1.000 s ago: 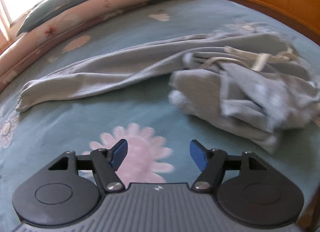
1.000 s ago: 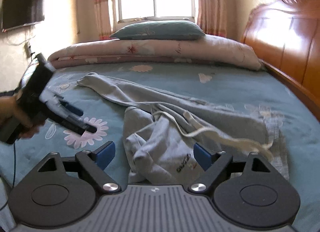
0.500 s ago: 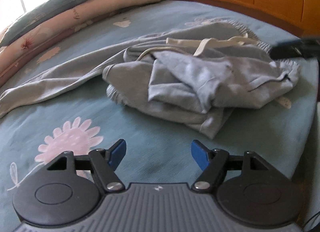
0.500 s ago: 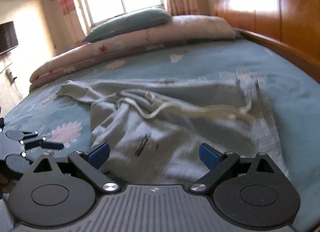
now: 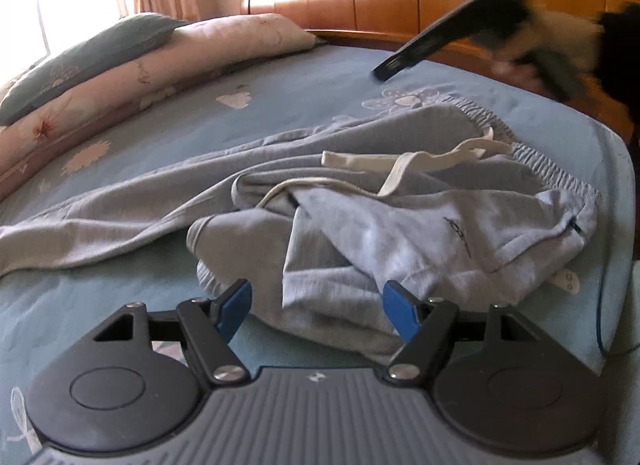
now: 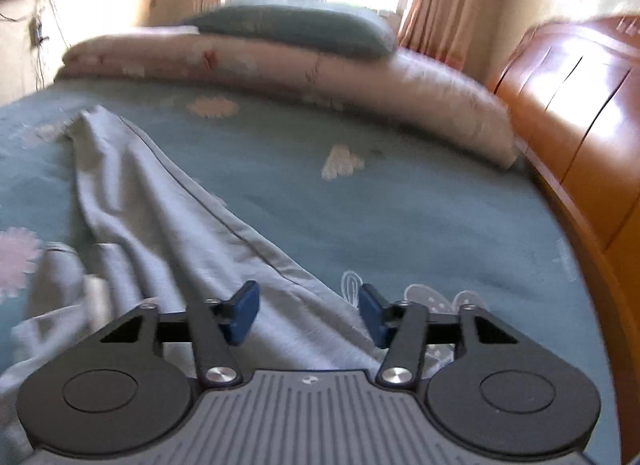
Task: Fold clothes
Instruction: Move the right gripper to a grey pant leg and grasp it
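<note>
A: Left wrist view: left gripper (image 5: 316, 315) spread, nothing pinched, above the crumpled grey trousers (image 5: 400, 233) near the bed's (image 5: 280, 121) headboard-side edge.
B: Right gripper (image 6: 307, 315)?
A: Blurred; jaws just been closing, gap remains, cloth below, contact unclear. One leg reaches toward the pillows (image 6: 288, 61); waistband is cut off.

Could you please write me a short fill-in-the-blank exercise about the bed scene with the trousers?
1. The grey trousers lie on a bed sheet coloured ____.
2. The cream drawstring lies loose near the trousers' elastic ____.
3. The green pillow rests on top of a folded ____.
4. The left claw holds ____ between its blue pads.

Missing words: blue; waistband; quilt; nothing
</note>
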`<state>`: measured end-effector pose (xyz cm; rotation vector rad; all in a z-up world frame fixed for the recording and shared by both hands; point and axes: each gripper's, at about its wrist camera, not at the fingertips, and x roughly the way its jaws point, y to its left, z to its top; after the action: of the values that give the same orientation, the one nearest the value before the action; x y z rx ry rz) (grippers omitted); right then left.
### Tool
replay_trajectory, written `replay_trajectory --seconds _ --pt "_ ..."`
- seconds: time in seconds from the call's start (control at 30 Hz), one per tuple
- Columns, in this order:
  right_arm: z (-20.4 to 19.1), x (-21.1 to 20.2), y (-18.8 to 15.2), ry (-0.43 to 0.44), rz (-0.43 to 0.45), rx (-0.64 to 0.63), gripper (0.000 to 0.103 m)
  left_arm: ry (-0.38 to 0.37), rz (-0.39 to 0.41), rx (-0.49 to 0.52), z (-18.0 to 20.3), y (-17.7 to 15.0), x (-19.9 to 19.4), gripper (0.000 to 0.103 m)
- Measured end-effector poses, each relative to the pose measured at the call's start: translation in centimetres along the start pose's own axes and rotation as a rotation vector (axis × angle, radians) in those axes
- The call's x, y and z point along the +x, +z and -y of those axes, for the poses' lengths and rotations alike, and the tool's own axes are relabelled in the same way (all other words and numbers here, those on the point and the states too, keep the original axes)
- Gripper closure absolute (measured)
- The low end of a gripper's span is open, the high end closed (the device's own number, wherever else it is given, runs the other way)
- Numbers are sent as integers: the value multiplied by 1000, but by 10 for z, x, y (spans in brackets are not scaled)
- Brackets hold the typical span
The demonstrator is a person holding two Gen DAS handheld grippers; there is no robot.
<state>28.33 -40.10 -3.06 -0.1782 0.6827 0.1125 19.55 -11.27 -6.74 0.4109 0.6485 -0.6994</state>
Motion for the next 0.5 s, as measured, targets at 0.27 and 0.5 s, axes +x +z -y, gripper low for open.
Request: replay_trajectory --seconds 0.27,0.5 --pt "19 106 8 118 -149 -101 54 -65 11 -8 -15 4 12 29" --pt "29 141 10 219 -196 -160 52 -125 -2 -10 -24 3 24 29"
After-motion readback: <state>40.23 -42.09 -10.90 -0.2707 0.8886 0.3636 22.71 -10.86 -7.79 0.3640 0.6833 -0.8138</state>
